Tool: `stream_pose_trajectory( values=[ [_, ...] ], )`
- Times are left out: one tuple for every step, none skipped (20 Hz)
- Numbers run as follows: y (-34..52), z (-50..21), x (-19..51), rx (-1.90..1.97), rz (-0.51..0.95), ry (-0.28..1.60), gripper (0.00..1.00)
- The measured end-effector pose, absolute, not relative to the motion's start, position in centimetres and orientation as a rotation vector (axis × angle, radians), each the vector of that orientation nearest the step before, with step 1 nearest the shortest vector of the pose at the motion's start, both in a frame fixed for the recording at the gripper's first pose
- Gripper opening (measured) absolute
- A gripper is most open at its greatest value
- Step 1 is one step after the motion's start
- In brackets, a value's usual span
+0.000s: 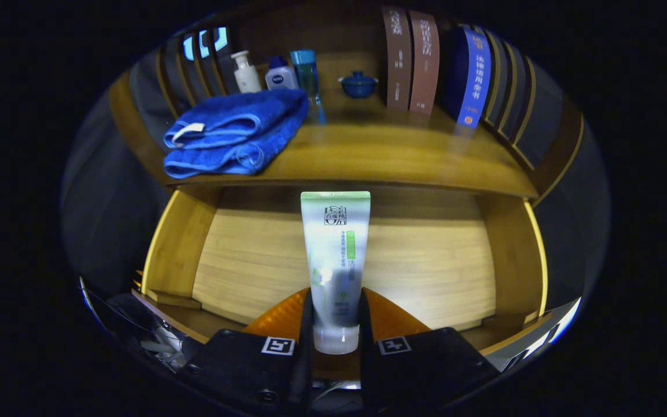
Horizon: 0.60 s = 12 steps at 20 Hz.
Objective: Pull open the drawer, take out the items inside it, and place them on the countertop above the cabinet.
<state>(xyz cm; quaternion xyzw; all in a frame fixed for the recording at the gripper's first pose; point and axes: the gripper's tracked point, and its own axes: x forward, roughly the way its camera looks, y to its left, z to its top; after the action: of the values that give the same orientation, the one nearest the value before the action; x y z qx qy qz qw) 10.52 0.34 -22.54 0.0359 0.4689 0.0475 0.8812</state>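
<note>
A white and green cosmetic tube (335, 255) stands up between my fingers, cap end down near them, crimped end pointing toward the countertop. My gripper (335, 318) is shut on the tube, one finger pressing each side near its lower part. Below and behind the tube lies the pulled-out wooden drawer (241, 255), its pale floor bare around the tube. Beyond the drawer runs the wooden countertop (391, 156) above the cabinet.
On the countertop a folded blue towel (232, 139) lies at the left. Behind it stand a white pump bottle (246, 72), a small blue-capped bottle (280, 75) and a tall teal bottle (306, 72). A blue lidded bowl (358, 84) and upright books (411, 61) stand further right.
</note>
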Motion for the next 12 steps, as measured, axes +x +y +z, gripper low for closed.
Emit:
stream_pose_trajectory(
  values=[
    [0.4,-21.1,11.0,0.08,0.104,0.942,0.37],
    [0.6,-19.7,11.7,0.083,0.113,0.909,0.37],
    [0.7,-18.5,12.7,0.084,0.116,0.878,0.37],
    [0.7,-17.2,14.0,0.091,0.116,0.85,0.37],
    [0.6,-16.3,15.4,0.101,0.11,0.838,0.37],
    [0.6,-15.6,17.0,0.112,0.103,0.83,0.37],
    [0.7,-15.1,18.8,0.121,0.098,0.821,0.37],
    [0.7,-14.9,20.8,0.116,0.092,0.814,0.37],
    [0.5,-15.0,22.6,0.107,0.084,0.812,0.37],
    [0.5,-15.4,24.2,0.1,0.077,0.818,0.37],
    [0.6,-15.9,25.5,0.1,0.07,0.831,0.37],
    [0.9,-16.3,26.7,0.106,0.065,0.837,0.37]
  ],
)
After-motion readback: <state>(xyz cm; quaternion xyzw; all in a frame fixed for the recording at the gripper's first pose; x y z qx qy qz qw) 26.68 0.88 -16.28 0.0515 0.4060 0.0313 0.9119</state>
